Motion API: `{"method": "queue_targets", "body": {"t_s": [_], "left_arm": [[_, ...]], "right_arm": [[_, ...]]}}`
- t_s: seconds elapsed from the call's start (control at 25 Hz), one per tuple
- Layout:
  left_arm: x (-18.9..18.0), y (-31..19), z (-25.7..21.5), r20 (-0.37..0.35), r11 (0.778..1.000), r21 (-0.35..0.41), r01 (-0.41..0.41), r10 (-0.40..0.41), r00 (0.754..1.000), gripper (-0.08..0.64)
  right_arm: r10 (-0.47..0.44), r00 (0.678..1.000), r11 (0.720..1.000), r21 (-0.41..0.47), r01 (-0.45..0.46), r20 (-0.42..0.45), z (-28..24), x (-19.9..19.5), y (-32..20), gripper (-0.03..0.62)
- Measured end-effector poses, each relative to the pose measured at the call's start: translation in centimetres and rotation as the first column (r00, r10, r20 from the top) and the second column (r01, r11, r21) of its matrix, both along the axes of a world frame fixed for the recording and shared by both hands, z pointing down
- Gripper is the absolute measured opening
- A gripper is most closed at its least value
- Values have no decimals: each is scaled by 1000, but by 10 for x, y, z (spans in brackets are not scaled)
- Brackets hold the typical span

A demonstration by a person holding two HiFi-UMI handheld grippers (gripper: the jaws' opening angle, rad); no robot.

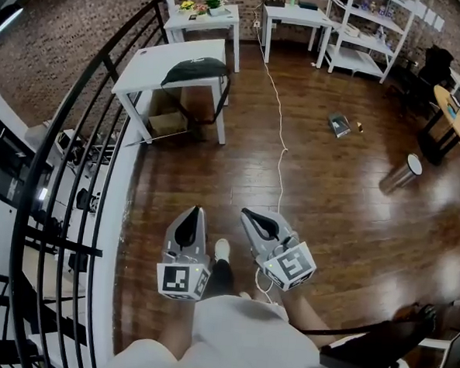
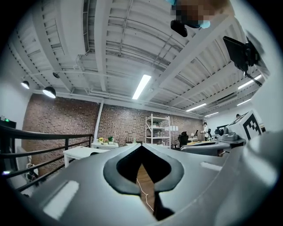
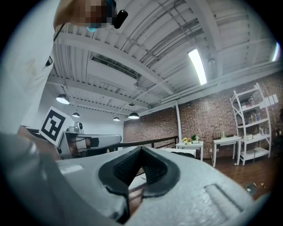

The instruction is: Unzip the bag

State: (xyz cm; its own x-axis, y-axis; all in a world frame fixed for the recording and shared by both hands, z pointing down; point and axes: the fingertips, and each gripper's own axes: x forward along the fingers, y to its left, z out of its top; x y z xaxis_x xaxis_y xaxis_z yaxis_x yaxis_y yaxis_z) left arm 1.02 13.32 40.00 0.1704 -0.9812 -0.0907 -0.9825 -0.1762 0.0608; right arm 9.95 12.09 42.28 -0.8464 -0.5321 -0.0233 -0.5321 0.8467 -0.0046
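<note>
A dark bag (image 1: 194, 70) lies on a white table (image 1: 148, 65) far ahead, across the wooden floor. Both grippers hang close to my body, well short of that table. My left gripper (image 1: 195, 211) points forward with its jaws shut and nothing between them; in the left gripper view (image 2: 141, 145) the pads meet, with only floor visible through the gap below. My right gripper (image 1: 245, 212) is beside it, also shut and empty, and its jaws meet in the right gripper view (image 3: 141, 148). The bag's zip is too small to make out.
A black curved railing (image 1: 85, 139) runs along the left. A white cable (image 1: 280, 136) trails across the floor. A cardboard box (image 1: 168, 123) sits under the table. Further off are more white tables (image 1: 205, 18), a shelf unit (image 1: 371, 32), a metal bin (image 1: 402, 173) and a black chair (image 1: 375, 345).
</note>
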Motion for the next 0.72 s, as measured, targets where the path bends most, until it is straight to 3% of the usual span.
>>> {"method": "queue_targets", "body": {"t_s": [0.36, 0.6, 0.72], "left_arm": [[-52, -151, -16, -10, 998, 34, -55, 55, 998, 17], [-122, -230, -28, -56, 1000, 27, -12, 13, 998, 17], [-136, -261, -20, -64, 1000, 14, -12, 13, 998, 17]], "right_arm": [[34, 999, 999, 11, -34, -13, -26, -57, -153, -9], [3, 1000, 999, 36, -2, -25, -38, -113, -226, -9], [8, 999, 1000, 16, -8, -37, -34, -123, -255, -9]]}}
